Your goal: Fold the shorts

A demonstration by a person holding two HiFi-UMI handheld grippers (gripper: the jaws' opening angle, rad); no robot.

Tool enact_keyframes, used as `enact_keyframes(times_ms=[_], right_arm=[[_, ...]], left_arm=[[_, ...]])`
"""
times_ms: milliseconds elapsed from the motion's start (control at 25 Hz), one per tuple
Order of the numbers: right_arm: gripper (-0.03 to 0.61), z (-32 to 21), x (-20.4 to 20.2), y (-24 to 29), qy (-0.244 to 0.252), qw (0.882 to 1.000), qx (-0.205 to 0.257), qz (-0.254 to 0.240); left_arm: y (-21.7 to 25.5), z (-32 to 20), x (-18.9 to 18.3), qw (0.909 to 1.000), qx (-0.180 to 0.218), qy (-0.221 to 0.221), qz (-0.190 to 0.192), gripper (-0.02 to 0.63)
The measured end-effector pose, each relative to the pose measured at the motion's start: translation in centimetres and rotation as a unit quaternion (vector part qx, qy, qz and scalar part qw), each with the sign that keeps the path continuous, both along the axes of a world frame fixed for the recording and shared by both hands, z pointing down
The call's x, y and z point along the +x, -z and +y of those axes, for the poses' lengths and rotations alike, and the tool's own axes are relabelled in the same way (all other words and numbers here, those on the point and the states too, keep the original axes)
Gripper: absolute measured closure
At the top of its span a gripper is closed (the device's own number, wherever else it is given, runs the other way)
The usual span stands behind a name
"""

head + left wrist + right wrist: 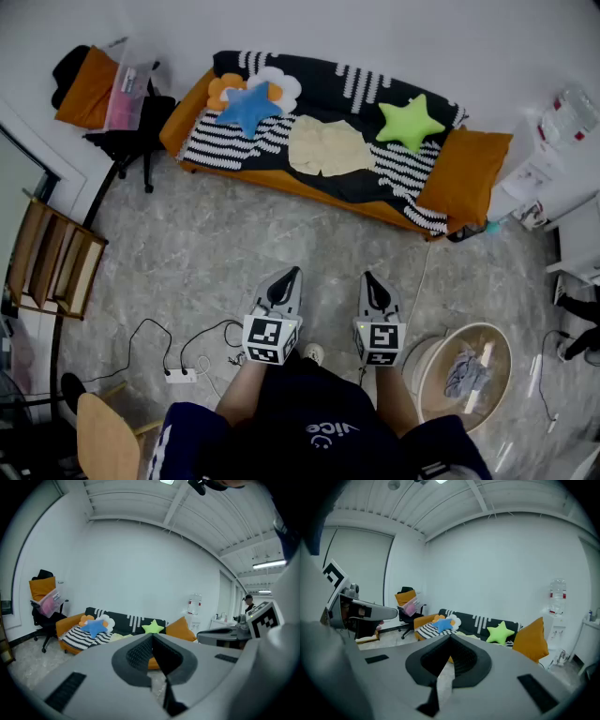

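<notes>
Closed left gripper, right gripper; floor reaches sofa.

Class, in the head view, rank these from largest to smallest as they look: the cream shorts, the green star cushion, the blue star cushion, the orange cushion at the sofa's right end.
1. orange cushion
2. cream shorts
3. green star cushion and blue star cushion: about alike, not ranked.

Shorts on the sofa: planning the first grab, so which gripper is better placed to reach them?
Right, barely. Both grippers are shut, empty and far from the shorts on the sofa; the right gripper points a little more directly at them than the left gripper.
</notes>
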State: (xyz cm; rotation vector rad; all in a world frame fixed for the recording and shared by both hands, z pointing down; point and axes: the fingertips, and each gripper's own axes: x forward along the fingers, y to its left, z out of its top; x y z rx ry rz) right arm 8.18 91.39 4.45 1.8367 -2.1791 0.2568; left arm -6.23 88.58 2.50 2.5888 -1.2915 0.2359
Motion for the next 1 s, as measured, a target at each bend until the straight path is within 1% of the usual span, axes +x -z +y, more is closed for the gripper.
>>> enact_keyframes(times_ms=[200,360,520,560,600,640,680,720,760,840,1000], right_arm=[[0.571,0.9,-1.3,0.9,0.002,1.000,0.010,0.006],[0.571,1.2,-1.9,0.8,0.004,1.000,0.009,0.007],[0.569,1.1,-2.3,0.1,-0.008,1.000,-0.001,-0.004],[0.568,1.1,-2.5,-0.1,-0.009,1.000,-0.003,-0.008],[0.566,1.0,-3.0,-0.2,-0.005,1.000,-0.007,-0.012],[0.504,0.8,-3.6,-0.4,0.005,1.000,-0.011,-0.018],[0.384,0.7,-4.3,-0.6,0.017,0.999,-0.016,-0.024],[0.325,0.5,-5.0,-0.8,0.027,0.999,-0.020,-0.030],[0.283,0.3,-5.5,-0.8,0.033,0.999,-0.021,-0.035],[0.254,-0.1,-6.4,-0.8,0.035,0.998,-0.020,-0.039],[0.252,-1.1,-7.5,-0.9,0.021,0.999,-0.019,-0.027]], left_arm=[[0.2,0.5,-1.2,0.9999,0.002,0.003,0.011,0.611],[0.2,0.5,-1.7,0.9999,0.003,0.002,0.014,0.611],[-0.6,0.7,-2.1,0.9999,-0.007,-0.010,0.003,0.609],[-0.8,0.8,-2.2,0.9998,-0.012,-0.018,0.003,0.587],[-0.9,0.8,-2.3,0.9995,-0.016,-0.026,0.007,0.524],[-1.0,0.9,-2.5,0.9992,-0.019,-0.033,0.013,0.446],[-1.0,0.8,-2.8,0.9989,-0.021,-0.038,0.018,0.392],[-1.1,0.7,-3.2,0.9987,-0.023,-0.040,0.021,0.349],[-1.2,0.5,-3.6,0.9985,-0.024,-0.043,0.023,0.326],[-1.4,0.0,-4.6,0.9982,-0.027,-0.048,0.025,0.295],[-1.5,-1.4,-6.2,0.9970,-0.032,-0.062,0.034,0.290]])
